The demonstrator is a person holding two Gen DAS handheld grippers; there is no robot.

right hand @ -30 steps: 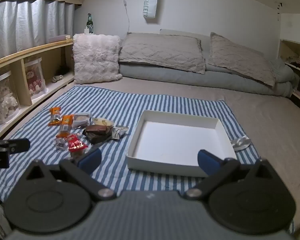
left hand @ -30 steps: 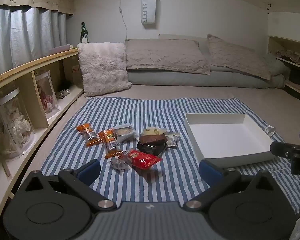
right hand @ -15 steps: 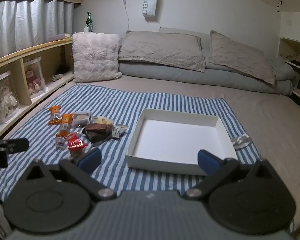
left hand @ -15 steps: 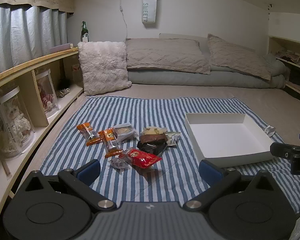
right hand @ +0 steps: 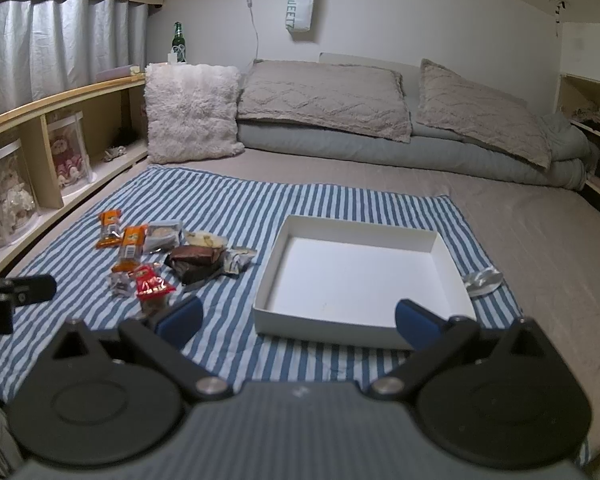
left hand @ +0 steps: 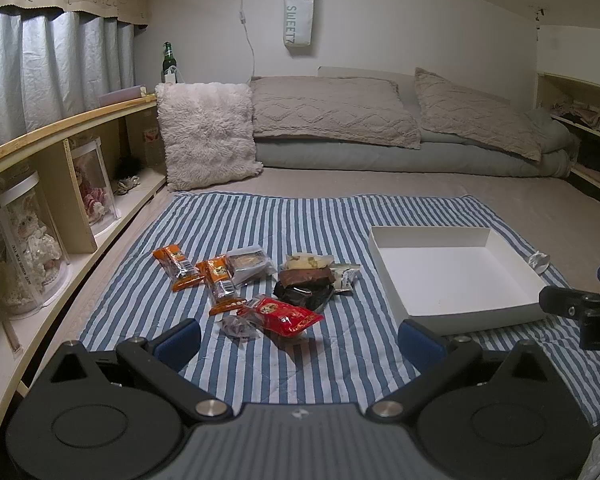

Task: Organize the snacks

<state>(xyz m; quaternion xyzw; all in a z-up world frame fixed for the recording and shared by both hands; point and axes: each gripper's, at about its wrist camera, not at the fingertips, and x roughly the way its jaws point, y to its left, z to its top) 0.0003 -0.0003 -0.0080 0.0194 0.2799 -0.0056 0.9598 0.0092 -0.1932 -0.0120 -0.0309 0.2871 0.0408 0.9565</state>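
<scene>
Several wrapped snacks lie in a loose pile on a blue striped cloth [left hand: 260,220]: two orange packs [left hand: 179,267], a red pack [left hand: 285,314] and a brown bar [left hand: 307,277]. An empty white box [left hand: 452,276] stands to their right; it also shows in the right wrist view [right hand: 360,268]. My left gripper [left hand: 298,338] is open and empty, just short of the red pack. My right gripper [right hand: 298,318] is open and empty, before the box's near wall. The snack pile [right hand: 188,258] lies to its left.
A crumpled silver wrapper [right hand: 482,280] lies right of the box. Pillows [left hand: 332,110] and a folded duvet line the back. A wooden shelf [left hand: 60,128] with doll jars runs along the left. A green bottle [left hand: 168,60] stands on it.
Both grippers have drifted slightly; the views are almost the same. Nothing was taken hold of and the snacks and box have not moved.
</scene>
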